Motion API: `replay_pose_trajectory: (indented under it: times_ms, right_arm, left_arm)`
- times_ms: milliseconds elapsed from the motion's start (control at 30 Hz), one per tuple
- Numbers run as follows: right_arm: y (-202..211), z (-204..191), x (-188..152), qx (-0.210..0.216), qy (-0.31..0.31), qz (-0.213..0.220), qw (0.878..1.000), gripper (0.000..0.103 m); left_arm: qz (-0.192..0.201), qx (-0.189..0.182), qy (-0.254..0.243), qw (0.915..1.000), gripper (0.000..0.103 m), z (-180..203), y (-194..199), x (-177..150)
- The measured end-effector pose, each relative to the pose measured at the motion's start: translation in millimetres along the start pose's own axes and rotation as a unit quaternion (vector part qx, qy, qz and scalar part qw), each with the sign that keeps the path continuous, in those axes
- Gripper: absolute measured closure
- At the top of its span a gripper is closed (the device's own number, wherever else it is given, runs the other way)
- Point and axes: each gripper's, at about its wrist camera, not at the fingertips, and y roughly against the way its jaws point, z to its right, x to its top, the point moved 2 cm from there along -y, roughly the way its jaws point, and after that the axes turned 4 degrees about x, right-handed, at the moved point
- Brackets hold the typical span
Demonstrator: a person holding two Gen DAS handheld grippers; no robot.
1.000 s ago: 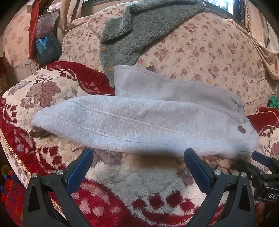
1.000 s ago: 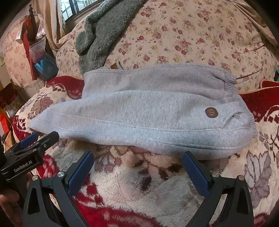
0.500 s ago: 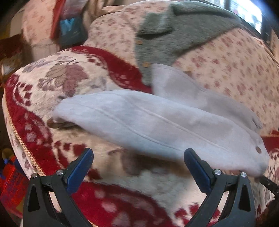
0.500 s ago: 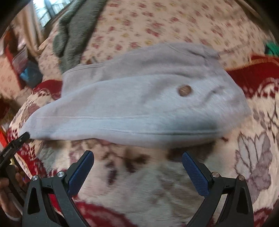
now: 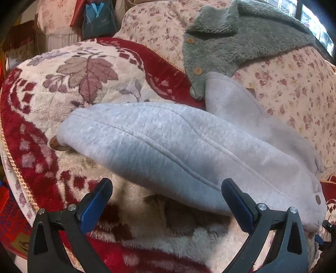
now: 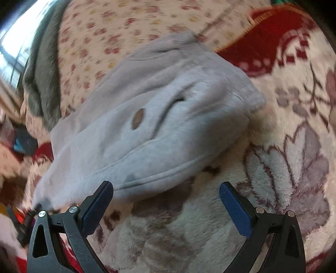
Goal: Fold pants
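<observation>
Light grey fleece pants [image 5: 168, 147] lie folded lengthwise across the red-and-cream blanket [image 5: 63, 84], leg cuffs at the left, waistband at the right. In the right wrist view the pants [image 6: 151, 117] show a round brown patch [image 6: 137, 118] and a pocket slit near the waistband. My left gripper [image 5: 166, 201] is open and empty, just in front of the pants' near edge at the leg part. My right gripper [image 6: 166, 201] is open and empty, just in front of the near edge close to the waist end.
A grey-green fleece jacket [image 5: 231, 42] with wooden buttons lies on the floral cover [image 5: 294, 84] behind the pants. A dark blue bag [image 5: 98, 19] stands at the back left. The blanket's corded edge [image 5: 12, 163] drops off at the left.
Both grippers moved closer to the pants. The left view swung toward the leg end, the right view toward the waistband end. Both jaws stayed open. The pants have not moved.
</observation>
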Motion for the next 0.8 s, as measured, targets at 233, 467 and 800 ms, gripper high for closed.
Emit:
replay_pose_trajectory:
  times_ms: [233, 467, 800]
  right_arm:
    - [-13, 1, 23, 0.003, 0.001, 0.037, 0.999, 0.001]
    - [-16, 9, 37, 0.024, -0.010, 0.044, 0.999, 0.074]
    - [36, -16, 42, 0.067, 0.020, 0.090, 0.993, 0.087]
  left_arm:
    - [-0.004, 0.000, 0.015, 0.9999, 0.000, 1, -22, 14]
    - [-0.015, -0.027, 0.030, 0.9991, 0.021, -3, -39, 25]
    - [-0.003, -0.087, -0.008, 0.9962, 0.094, 13, -14, 38]
